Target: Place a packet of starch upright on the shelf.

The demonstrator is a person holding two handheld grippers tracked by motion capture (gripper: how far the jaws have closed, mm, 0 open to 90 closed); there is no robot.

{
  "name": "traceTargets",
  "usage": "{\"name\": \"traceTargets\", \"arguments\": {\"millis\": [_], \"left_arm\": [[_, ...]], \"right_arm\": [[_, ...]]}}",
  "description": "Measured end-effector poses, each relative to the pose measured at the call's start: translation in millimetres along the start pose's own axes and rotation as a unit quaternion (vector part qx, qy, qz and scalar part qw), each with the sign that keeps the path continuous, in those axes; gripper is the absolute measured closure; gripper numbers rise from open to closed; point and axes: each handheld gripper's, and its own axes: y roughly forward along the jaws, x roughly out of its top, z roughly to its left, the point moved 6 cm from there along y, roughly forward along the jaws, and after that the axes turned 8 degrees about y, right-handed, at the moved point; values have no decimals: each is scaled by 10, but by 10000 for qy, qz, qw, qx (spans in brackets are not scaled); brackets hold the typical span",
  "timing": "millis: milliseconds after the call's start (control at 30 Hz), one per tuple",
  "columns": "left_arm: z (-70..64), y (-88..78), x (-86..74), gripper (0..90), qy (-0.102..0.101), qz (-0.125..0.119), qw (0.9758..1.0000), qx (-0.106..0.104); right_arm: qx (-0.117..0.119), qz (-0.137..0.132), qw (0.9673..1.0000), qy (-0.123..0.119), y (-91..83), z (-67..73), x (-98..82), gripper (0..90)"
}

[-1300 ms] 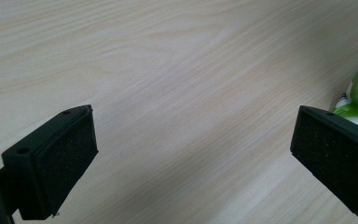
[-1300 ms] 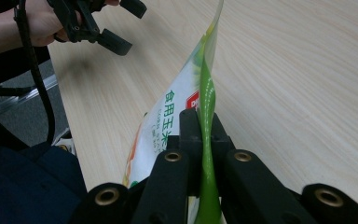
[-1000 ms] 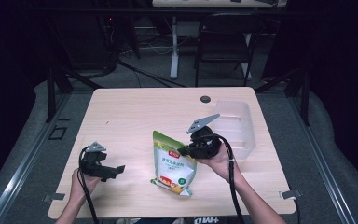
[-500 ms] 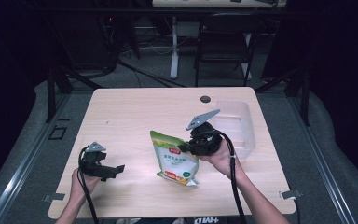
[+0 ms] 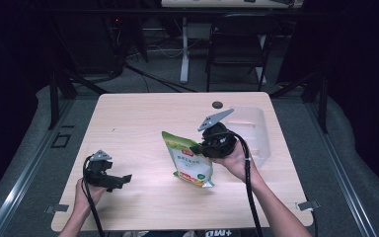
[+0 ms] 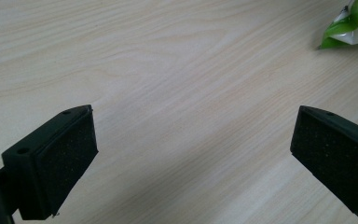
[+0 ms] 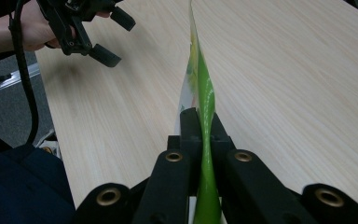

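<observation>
Right gripper (image 5: 196, 148) mid-frame is clamped on the green-and-white plastic food pouch (image 5: 190, 160); left gripper (image 5: 127, 177), lower left, jaws wide apart w/ nothing between.

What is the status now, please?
Right gripper shut on green pouch, edge pinched. Left gripper open, nothing between jaws. Clear bin beside pouch; nothing in the way.

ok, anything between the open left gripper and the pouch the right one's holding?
Nothing visible. Bare wooden table lies between the left gripper and the green pouch. The right gripper is shut on the pouch's edge; the clear plastic bin sits beyond, off that path.
</observation>
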Motion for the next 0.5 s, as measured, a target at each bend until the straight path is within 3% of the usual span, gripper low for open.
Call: {"name": "traceTargets", "arguments": {"millis": [500], "left_arm": [[-13, 26, -17, 4, 24, 89, 9999, -85]], "right_arm": [[-173, -118, 9998, 57, -166, -142, 119, 900]]}}
